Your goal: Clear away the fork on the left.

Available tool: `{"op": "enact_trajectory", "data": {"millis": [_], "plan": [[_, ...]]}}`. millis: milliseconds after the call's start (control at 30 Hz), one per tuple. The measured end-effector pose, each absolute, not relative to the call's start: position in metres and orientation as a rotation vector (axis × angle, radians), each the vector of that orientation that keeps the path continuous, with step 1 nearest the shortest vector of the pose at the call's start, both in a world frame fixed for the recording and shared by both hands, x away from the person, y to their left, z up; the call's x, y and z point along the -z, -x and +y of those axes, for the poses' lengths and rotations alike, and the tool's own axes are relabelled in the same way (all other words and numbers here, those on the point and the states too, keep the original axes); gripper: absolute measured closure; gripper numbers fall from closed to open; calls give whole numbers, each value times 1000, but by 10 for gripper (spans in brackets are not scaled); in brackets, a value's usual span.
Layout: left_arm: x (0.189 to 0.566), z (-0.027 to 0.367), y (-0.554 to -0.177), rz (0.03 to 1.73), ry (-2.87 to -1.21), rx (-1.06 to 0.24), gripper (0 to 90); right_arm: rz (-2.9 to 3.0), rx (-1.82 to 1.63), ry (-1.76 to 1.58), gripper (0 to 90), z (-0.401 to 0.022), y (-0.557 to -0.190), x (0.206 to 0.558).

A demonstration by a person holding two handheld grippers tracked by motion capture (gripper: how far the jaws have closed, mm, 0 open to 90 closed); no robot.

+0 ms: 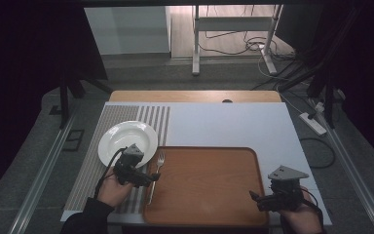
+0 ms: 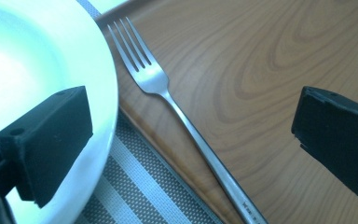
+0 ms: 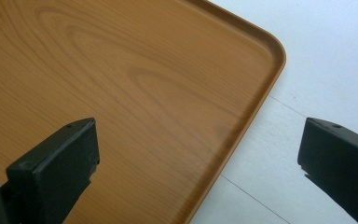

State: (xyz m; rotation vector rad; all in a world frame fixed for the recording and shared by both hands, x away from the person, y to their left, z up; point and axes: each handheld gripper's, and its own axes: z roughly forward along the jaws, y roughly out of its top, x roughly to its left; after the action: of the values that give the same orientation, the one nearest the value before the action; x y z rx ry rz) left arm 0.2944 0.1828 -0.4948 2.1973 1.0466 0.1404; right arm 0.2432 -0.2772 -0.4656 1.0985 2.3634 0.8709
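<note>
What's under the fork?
The fork lies along the left rim of the wooden tray, its tines on the tray floor. Whatever is beneath the tray, it covers.

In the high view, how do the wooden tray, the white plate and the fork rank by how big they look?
Largest to smallest in the high view:
1. Wooden tray, by far the widest.
2. White plate.
3. Fork, long but very thin, lying along the tray's left edge.
All three lie at a similar distance from the camera, so the order looks safe.
</note>
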Motion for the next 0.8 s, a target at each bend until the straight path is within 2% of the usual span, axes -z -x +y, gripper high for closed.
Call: {"op": "enact_trajectory", "data": {"millis": [800], "plan": [[488,211,-272,1091,-2108,-194,0,2362,-871,-1105,0,-277,-243,466]]}}
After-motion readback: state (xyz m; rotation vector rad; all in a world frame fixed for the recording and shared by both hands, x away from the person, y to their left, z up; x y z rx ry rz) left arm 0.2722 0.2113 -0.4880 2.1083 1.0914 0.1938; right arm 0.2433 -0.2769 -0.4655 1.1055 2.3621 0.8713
